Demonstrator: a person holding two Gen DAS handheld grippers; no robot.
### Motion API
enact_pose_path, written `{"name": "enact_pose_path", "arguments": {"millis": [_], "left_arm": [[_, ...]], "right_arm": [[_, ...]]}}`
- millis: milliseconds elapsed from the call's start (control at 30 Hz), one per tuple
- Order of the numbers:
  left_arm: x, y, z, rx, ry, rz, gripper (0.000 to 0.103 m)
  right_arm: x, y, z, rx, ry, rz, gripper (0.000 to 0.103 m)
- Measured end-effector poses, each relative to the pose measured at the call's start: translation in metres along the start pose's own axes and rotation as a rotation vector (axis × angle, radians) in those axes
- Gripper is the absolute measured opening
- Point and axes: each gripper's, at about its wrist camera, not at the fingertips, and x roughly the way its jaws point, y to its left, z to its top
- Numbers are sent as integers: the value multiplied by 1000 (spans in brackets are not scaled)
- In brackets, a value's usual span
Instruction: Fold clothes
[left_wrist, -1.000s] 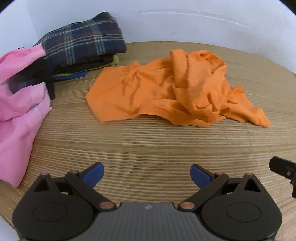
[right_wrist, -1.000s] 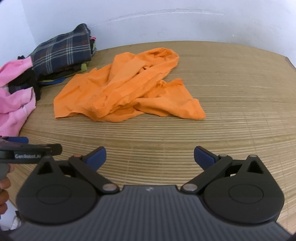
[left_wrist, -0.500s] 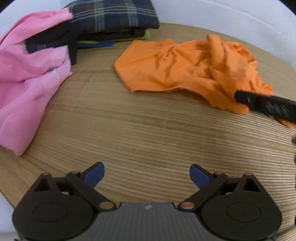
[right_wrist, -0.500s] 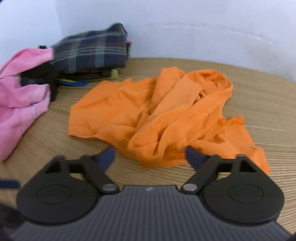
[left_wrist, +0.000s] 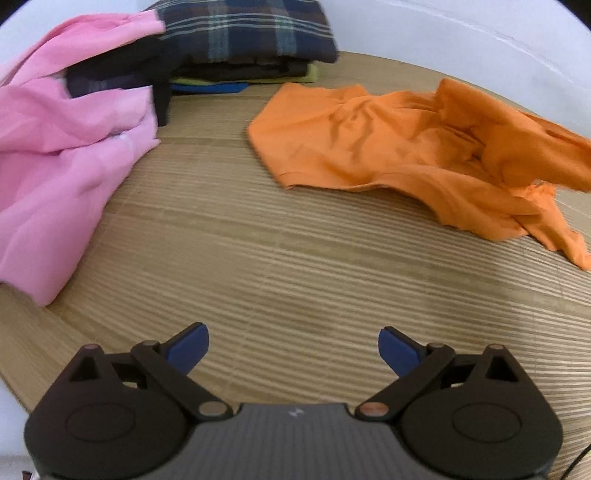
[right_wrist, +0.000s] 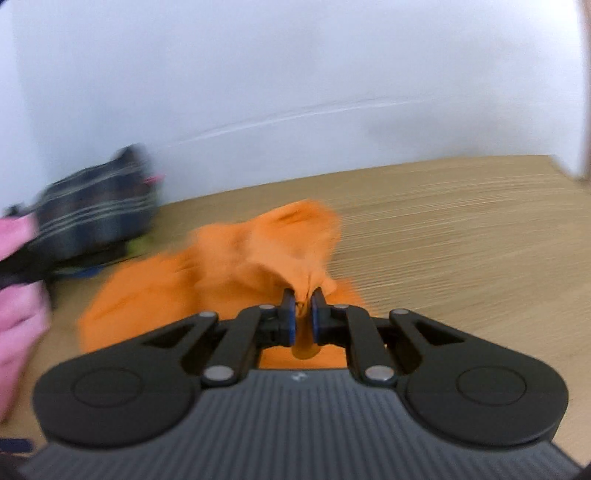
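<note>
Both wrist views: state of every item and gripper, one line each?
orange shirt: crumpled, unfolded, one bunch pinched and pulled up off the mat.
right gripper: jaws closing on the shirt fabric, pads pressing it.
left gripper: open, empty, above bare mat.
pink garment: loose heap, unfolded.
plaid garment: folded, on top of the stack.
bamboo mat: lying flat.

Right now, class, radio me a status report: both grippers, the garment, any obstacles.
Right gripper closing on crumpled orange cotton shirt, fabric between pads. Left gripper open, empty. Pink garment nearby, apart.
</note>
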Motion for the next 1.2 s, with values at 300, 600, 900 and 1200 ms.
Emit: {"name": "enact_pose_path", "arguments": {"millis": [300,600,900,1200], "left_arm": [[6,-32,2,82,8,-34,100],[8,-25,-1,59,30,-1,100],[1,4,-19,5,46,73,100],[8,7,-17,168,-25,129,89]], "right_arm": [[-24,-80,-17,-13,167,-317,25],[-29,21,-34,-278,171,190,57],[87,114,-72,-421,339,316,56],[65,86,-76,-381,443,344,4]]}}
